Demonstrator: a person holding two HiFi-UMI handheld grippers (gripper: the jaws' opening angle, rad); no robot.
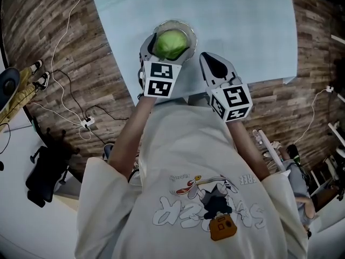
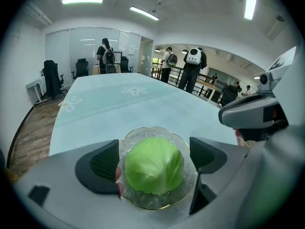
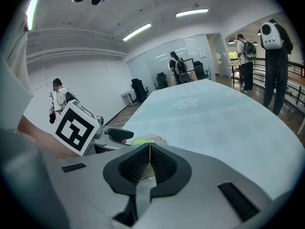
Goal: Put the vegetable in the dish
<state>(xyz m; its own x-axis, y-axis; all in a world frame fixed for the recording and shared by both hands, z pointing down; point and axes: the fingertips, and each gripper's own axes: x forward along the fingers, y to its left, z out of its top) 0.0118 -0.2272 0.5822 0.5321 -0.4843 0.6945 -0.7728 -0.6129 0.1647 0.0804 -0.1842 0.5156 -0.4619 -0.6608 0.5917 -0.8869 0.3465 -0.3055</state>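
On the table [image 1: 242,26], the cabbage [image 2: 153,165] sits in the dish [image 2: 151,129], between the left gripper's [image 2: 153,159] parted jaws, unpressed. Best lift straight up, clear of the rim. The right gripper [image 3: 149,163] is closed, empty.

Right tool [image 3: 149,149]: its two dark ribbed pads are meeting edge to edge, with nothing sitting between them.
Vegetable [image 3: 141,140]: a green sliver is peeking over the pad tips.
Dish [image 3: 157,139]: a clear glass rim is showing beside the green.
Left tool [image 3: 119,134]: its marker cube is facing the camera, one dark jaw reaching toward the dish.
Worktop [image 3: 214,118]: a pale blue-green, flower-printed surface is stretching away.
People [image 3: 274,56]: several are standing beyond, some wearing backpacks.
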